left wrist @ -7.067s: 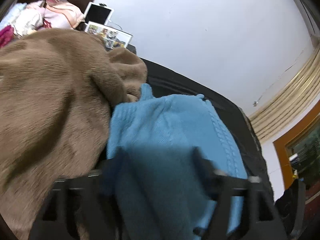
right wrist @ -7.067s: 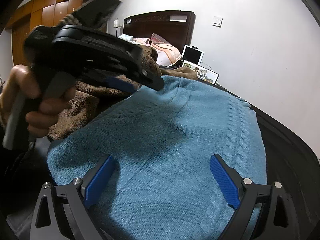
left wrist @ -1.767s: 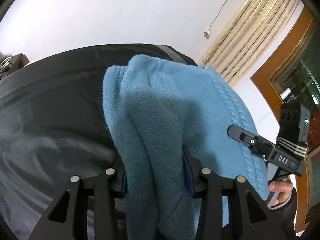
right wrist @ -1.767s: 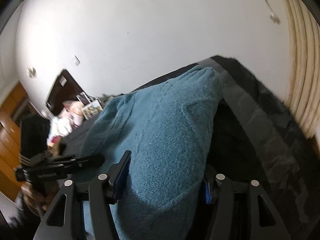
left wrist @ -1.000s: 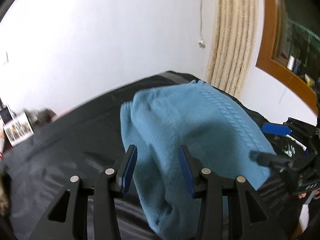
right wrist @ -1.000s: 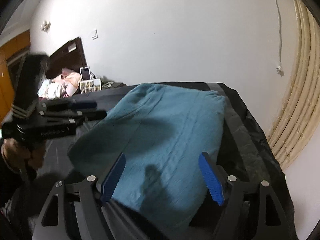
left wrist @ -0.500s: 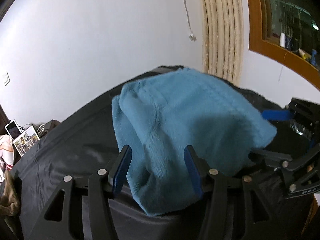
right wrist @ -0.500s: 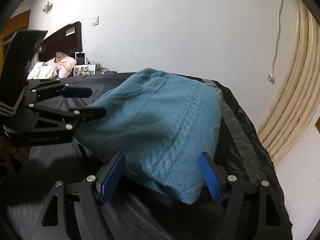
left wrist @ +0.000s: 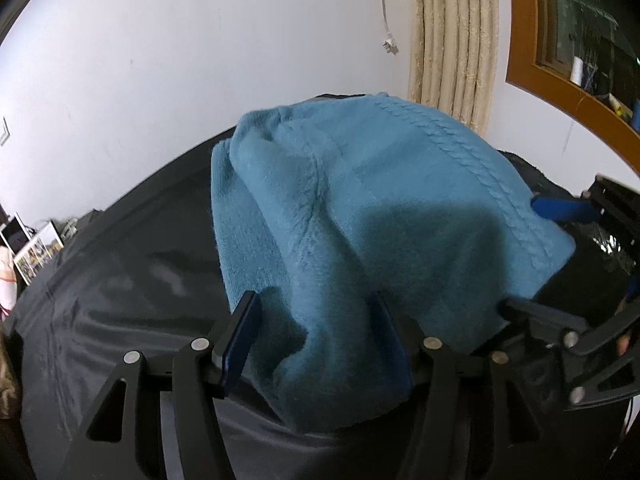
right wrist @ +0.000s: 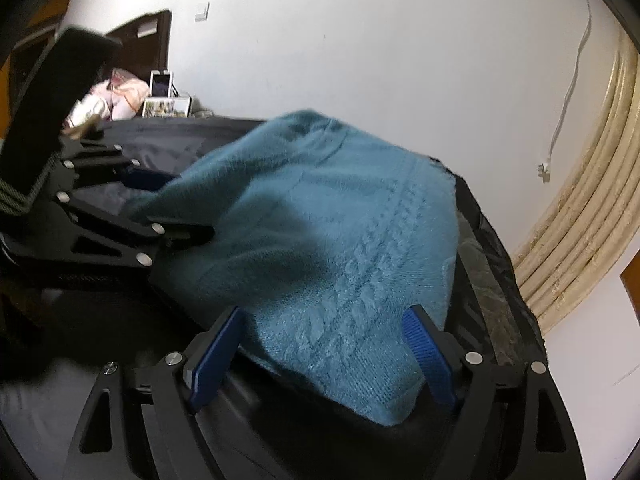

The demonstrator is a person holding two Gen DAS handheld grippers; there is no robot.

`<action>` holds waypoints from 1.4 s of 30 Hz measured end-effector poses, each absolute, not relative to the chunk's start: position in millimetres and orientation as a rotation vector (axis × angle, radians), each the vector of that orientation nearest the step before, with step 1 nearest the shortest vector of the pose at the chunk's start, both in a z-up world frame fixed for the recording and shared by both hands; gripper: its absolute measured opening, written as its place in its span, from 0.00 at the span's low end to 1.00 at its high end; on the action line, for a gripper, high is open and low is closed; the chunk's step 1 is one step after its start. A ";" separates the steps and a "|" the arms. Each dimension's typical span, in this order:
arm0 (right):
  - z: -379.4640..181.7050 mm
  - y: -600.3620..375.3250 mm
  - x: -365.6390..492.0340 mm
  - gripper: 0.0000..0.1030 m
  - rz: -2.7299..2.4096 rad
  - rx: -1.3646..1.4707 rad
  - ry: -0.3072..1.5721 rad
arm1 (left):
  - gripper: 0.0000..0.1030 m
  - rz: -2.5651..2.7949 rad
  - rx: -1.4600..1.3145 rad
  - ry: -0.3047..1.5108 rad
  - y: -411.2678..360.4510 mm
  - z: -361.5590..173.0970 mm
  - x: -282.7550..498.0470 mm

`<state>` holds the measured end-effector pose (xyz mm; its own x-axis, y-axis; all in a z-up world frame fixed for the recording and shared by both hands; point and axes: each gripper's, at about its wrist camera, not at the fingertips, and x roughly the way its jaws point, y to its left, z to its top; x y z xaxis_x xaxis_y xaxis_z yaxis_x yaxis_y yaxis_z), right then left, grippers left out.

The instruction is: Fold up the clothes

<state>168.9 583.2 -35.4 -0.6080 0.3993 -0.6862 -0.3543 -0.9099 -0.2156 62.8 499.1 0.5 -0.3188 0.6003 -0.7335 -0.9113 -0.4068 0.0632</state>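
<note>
At the far left of the left wrist view, photo frames stand propped at the edge of the black sheet that covers the surface (whether a bed or a table lies under it cannot be told). Moving right, the left tool holds its blue-padded fingers moderately apart, gripping nothing, with the near bulge of the blue sweater sitting between them; the cloth overlaps the right pad. The sweater lies bunched in a folded heap on the sheet, a cable-knit stripe running along its right side. Further right, the right tool reaches in from the side, one blue pad above the sweater's edge and a black finger below it. Behind stand a cream curtain and a wooden window frame.

In the right wrist view, the left tool enters from the left, its fingers either side of the sweater's near corner, with pink bedding and a dark headboard behind it. In the middle, the right tool is spread wide, the sweater's lower edge lying between its pads without being pinched. At the right, a white cable hangs down the wall beside the curtain.
</note>
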 end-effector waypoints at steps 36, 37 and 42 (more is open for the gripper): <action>-61.2 600.2 112.3 0.99 2.349 -1.055 0.018 | 0.91 1.952 -0.930 0.450 520.2 -14.6 6.7; -61.4 599.4 111.7 0.99 2.346 -1.051 0.022 | 0.91 1.954 -0.937 0.436 516.5 -14.5 6.8; -60.8 595.8 121.7 0.99 2.339 -1.012 0.119 | 0.91 1.976 -0.923 0.402 495.1 -7.3 15.2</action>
<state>121.7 595.8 -60.8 -0.5428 0.4760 -0.6919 -0.5440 -0.8270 -0.1422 15.2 495.1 -7.3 -0.3251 0.5899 -0.7391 -0.8320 -0.5499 -0.0729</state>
